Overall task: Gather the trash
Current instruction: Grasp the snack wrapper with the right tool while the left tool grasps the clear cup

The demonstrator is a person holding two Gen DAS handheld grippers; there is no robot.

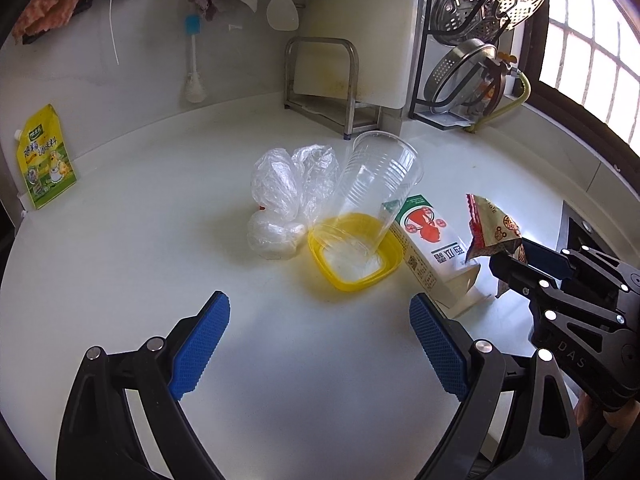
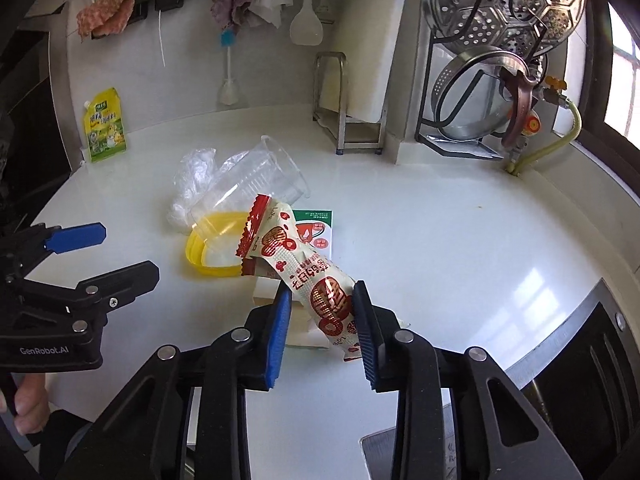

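Note:
My right gripper [image 2: 322, 308] is shut on a red and cream snack wrapper [image 2: 296, 264] and holds it above the counter; the wrapper also shows in the left wrist view [image 1: 490, 226] at the right gripper [image 1: 516, 256]. My left gripper [image 1: 320, 320] is open and empty, low over the counter in front of a yellow tray [image 1: 352, 276]. A clear plastic cup [image 1: 372, 184] leans with its base in the tray. A crumpled clear plastic bag [image 1: 288, 192] lies to its left. A white milk carton [image 1: 432, 248] lies to its right, under the wrapper.
A yellow-green seasoning pouch [image 1: 44, 156] leans on the back wall at the left. A metal rack [image 1: 320, 80] and a dish rack with steamer pans [image 1: 480, 20] stand at the back. A stove edge [image 2: 560, 344] is at the right.

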